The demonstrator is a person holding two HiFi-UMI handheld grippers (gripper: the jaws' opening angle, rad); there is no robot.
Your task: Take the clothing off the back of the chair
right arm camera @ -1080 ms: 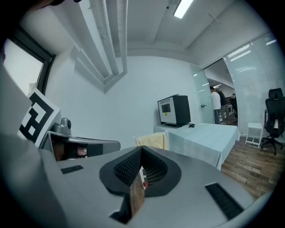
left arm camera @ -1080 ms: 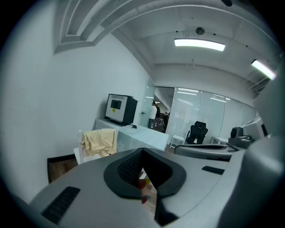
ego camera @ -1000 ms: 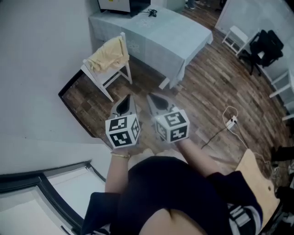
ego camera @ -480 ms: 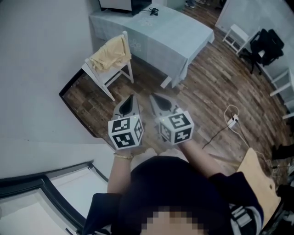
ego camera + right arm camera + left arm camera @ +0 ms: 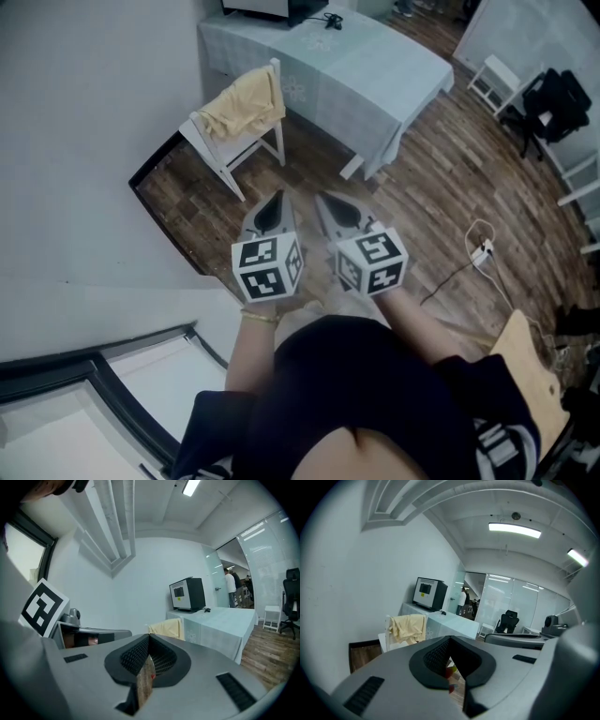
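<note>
- Clothing (image 5: pixel 241 101) hangs on the chair (image 5: pixel 214 150) back, untouched
- Left gripper (image 5: pixel 276 197) and right gripper (image 5: pixel 323 199) are pressed together, empty, well apart from it
- Nothing is done yet; reaching, gripping and lifting are all left

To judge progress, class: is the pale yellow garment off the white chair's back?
No, the pale yellow garment hangs over the backrest of the white chair.

We are counting one white chair (image 5: pixel 217 150) by wall, carrying one yellow garment (image 5: pixel 246 101). One covered table (image 5: pixel 375 70) is holding one black monitor (image 5: pixel 429 592). We are seeing two grippers, left gripper (image 5: pixel 275 199) and right gripper (image 5: pixel 328 201), each bearing one marker cube (image 5: pixel 267 267). Farther off we are noting one black office chair (image 5: pixel 553 98), one small white seat (image 5: pixel 494 80), one floor cable (image 5: pixel 448 279). Two ceiling lights (image 5: pixel 514 529) are glowing overhead.
</note>
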